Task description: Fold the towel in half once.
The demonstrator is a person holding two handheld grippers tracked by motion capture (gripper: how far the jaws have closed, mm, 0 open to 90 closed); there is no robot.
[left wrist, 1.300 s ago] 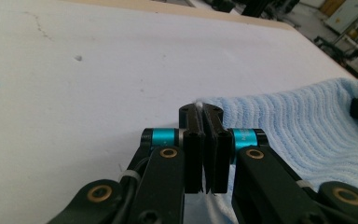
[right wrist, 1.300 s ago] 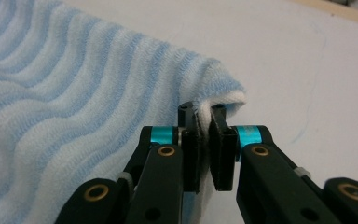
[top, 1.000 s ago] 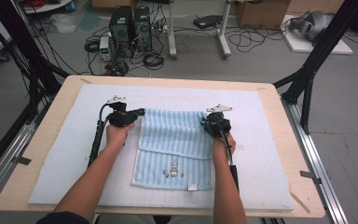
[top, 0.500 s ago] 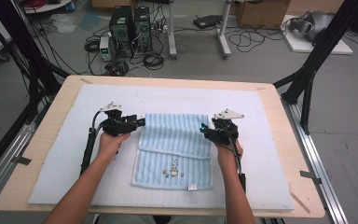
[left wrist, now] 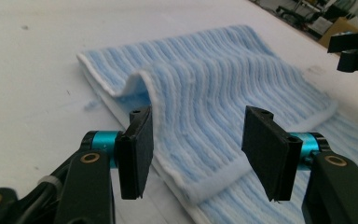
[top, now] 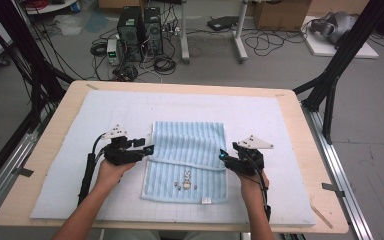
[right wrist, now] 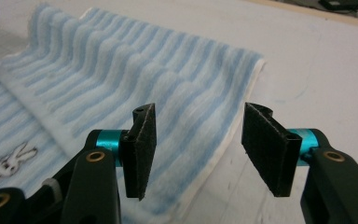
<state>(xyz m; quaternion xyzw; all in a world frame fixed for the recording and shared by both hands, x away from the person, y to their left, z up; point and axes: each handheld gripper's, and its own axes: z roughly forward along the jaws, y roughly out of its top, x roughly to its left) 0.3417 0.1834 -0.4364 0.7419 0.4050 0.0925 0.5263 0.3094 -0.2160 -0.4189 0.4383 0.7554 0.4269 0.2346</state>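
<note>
**Both jaws off the folded towel**

Your left hand-held gripper (top: 149, 148) and right hand-held gripper (top: 223, 156) sit at the two side edges of the blue striped towel (top: 187, 160), jaws parted and just opened, pads pressing on nothing. The towel lies folded on the white mat (top: 70, 165) covering the table (top: 290, 107), its upper layer doubled over, the rabbit print nearest you.

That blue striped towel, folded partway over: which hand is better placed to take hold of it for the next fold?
Probably left. The left hand-held gripper has its open jaws beside the blue striped towel's raised edge. The right hand-held gripper is open too, just off the opposite edge.
</note>
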